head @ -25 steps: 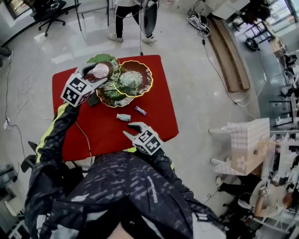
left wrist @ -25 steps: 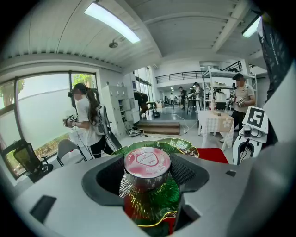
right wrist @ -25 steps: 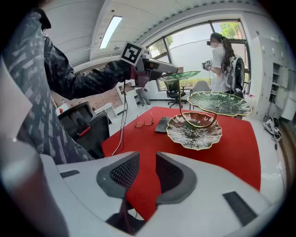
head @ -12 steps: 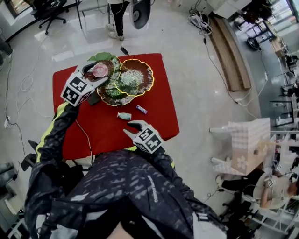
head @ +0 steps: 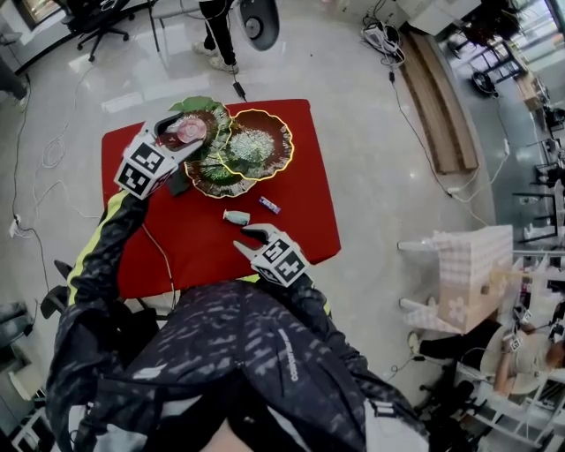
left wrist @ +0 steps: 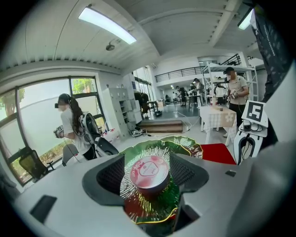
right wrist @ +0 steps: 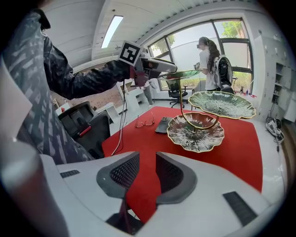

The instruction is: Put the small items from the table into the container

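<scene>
My left gripper [head: 185, 137] is at the table's far left, shut on a small round cup with a pink lid [head: 190, 130]. It holds the cup over the top green leaf dish [head: 203, 108] of a tiered stand. In the left gripper view the cup [left wrist: 149, 172] fills the gap between the pads, with the dish [left wrist: 157, 147] beneath. A small teal bottle [head: 236, 217] and a purple packet [head: 269, 205] lie on the red cloth. My right gripper [head: 247, 238] hovers just in front of the bottle. It is open, with only red cloth showing between the jaws [right wrist: 146, 159].
The stand's middle dish [head: 256, 146] and low dish [head: 207, 181] take up the back of the table [head: 300, 238]. Glasses [right wrist: 145, 122] and a dark phone [right wrist: 163, 125] lie left of the stand. A cable [head: 159, 256] runs over the cloth. A person [head: 216, 26] stands beyond the far edge.
Both grippers have kept their places, and the cup stays between the left jaws. The person behind the table has stepped to the left.
</scene>
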`<state>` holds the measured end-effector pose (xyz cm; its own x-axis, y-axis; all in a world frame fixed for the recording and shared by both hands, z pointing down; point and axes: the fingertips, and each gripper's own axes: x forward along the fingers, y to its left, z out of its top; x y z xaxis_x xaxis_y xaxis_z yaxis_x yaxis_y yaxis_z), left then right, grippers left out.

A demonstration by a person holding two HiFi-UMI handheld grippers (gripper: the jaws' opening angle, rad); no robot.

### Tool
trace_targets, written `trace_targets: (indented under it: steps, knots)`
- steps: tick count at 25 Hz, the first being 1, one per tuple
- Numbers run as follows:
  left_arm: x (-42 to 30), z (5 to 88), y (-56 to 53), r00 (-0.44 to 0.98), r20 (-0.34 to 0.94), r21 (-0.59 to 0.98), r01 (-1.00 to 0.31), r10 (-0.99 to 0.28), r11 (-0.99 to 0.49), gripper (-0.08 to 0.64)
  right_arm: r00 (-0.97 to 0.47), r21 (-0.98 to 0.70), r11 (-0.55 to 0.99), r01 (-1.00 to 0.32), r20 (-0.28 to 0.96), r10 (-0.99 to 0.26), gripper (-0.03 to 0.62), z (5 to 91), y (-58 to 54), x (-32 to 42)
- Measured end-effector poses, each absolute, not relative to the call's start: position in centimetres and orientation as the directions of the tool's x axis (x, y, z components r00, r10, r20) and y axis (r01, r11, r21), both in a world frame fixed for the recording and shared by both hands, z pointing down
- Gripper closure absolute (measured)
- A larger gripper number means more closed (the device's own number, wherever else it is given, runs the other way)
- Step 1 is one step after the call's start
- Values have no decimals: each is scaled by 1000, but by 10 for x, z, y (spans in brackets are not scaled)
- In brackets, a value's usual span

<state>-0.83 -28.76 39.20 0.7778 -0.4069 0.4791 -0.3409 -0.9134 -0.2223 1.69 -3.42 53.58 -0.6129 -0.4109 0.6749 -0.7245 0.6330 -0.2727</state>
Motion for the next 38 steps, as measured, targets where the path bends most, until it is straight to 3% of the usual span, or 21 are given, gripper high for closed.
trace_targets:
  steps: [4, 13, 38]
  knots:
    - [-7, 384, -287, 781, 466, -237, -343, -416, -909, 282, -615, -264, 643, -719, 672, -411, 491, 536, -39, 19]
    - [-19, 352, -273, 777, 398, -323, -378, -488, -867, 281, -614, -226, 666, -711, 660, -433, 489, 543, -57, 21]
    - [-44, 344, -193, 790, 347, -226, -453, -506, -863, 282, -548, -165, 768, -618, 791, -272, 388, 614, -72, 20]
